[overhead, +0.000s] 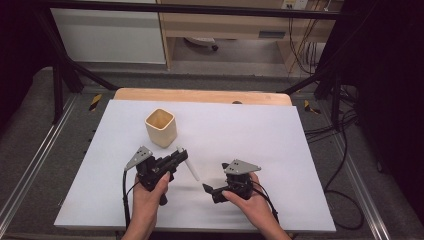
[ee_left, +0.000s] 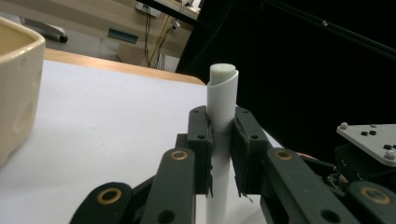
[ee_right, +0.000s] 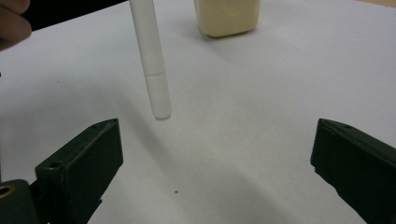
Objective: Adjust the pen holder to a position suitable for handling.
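Pinching a white pen [ee_left: 220, 140] partway along its barrel, the left gripper [ee_left: 219, 154] has both jaws pressed tight against it. In the left gripper view the pen's capped end rises above the jaws. From above, the left gripper [overhead: 176, 159] holds the pen [overhead: 191, 167] tilted, its lower tip pointing down toward the right gripper [overhead: 206, 188] and clear of the table [overhead: 280, 140]. The right gripper [ee_right: 215, 168] stands spread wide with nothing between its jaws, and the pen tip [ee_right: 159, 105] hangs just ahead of it. A cream cup [overhead: 161, 127] stands upright on the table beyond the left gripper, near the pen's upper end but apart from it. The cup [ee_right: 228, 16] sits farther off in the right gripper view.
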The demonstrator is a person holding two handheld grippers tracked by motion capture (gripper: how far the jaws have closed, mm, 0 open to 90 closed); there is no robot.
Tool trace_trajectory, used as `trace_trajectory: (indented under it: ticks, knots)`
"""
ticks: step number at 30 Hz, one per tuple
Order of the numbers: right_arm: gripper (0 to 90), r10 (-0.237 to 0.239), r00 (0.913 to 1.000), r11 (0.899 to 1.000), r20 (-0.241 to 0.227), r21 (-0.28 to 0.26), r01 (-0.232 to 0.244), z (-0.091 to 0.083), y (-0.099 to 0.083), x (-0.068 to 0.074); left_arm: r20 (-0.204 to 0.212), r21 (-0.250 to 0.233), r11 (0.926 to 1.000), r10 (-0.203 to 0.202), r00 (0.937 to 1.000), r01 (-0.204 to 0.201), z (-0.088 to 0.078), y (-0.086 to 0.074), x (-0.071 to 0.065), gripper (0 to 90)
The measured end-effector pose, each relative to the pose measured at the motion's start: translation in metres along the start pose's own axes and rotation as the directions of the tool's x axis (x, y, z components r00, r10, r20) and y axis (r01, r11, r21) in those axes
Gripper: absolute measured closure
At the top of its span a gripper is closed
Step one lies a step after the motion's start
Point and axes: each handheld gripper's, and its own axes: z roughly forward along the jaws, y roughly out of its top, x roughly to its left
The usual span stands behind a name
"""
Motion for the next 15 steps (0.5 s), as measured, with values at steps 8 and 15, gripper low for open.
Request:
trace_trajectory:
  ticks: [8, 15]
  knots:
    - [3.0, 0.001, 1.0, 0.996, -0.006, 0.084, -0.001, -0.014, -0.006, -0.013, -0.02, 0.005, 0.9974, 0.072, 0.9972, -0.072, -0.005, 0.012, -0.004, 79.2]
    - [2.9, 0.026, 0.9979, 0.994, 0.06, 0.108, -0.032, -0.043, -0.021, -0.035, -0.034, 0.01, 0.995, 0.1, 0.9944, -0.1, -0.008, 0.024, -0.003, 79.1]
